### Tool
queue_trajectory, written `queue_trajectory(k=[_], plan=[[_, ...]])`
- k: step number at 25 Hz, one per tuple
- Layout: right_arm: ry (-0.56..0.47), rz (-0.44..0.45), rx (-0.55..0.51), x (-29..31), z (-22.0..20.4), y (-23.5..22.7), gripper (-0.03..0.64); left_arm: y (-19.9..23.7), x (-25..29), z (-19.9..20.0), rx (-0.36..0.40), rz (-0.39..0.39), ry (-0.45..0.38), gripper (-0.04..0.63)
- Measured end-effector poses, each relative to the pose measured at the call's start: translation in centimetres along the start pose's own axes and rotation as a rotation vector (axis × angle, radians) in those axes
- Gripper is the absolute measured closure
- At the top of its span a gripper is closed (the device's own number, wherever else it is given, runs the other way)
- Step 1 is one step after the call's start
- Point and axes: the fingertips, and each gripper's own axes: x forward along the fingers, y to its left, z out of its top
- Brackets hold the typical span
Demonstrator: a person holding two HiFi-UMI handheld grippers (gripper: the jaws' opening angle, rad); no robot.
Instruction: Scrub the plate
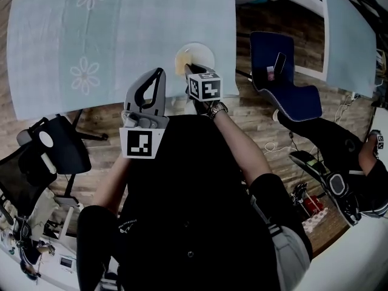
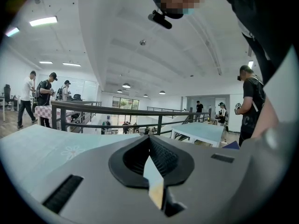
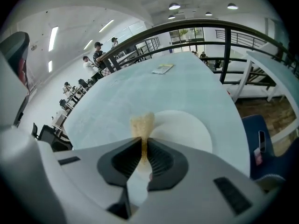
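Right hand-held gripper (image 3: 144, 143): You are gripping a yellow sponge (image 3: 142, 124) in it. The jaws are drawn in narrow on the sponge, which is sticking out past the tips.
Sponge on plate: The sponge's free end is sitting over the left rim of the white plate (image 3: 187, 130). Whether it is pressing down there cannot be made out.
Left hand-held gripper (image 2: 149, 140): You are carrying it with the jaws together and nothing between them, aimed out over the room rather than at the plate. In the head view it is sitting at the centre left, down and left of the plate and apart from it.
Plate's place: It is lying on the pale blue surface (image 3: 177, 85), close to the surface's near edge, in the upper centre of the head view.
Step in hand: You seem to be setting the sponge onto the plate at its left rim, so the scrubbing is likely only beginning.
Next move: It is calling for pressing the sponge down and sweeping it across the plate's middle toward the right rim. Nothing is steadying the plate, so it may slide. Your left hand-held gripper could brace the near rim.
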Motion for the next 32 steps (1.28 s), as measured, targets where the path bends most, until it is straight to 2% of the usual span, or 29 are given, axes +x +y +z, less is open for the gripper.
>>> queue_trajectory(k=[14,20,32], plan=[[0.027,-0.060,-0.030,0.4,-0.8,-3.3,0.572,-0.6,2.0,-0.1,-0.015,0.004,0.016,0.583],[0.034,-0.079,-0.081,0.2,-1.0,-4.0,0.572,-1.0,2.6,-0.3,-0.005,-0.012,0.024,0.583],[0.030,-0.132,-0.087,-0.9,-1.1,-6.5,0.572,-2.3,3.2,-0.1,-0.004,-0.045,0.016,0.583]])
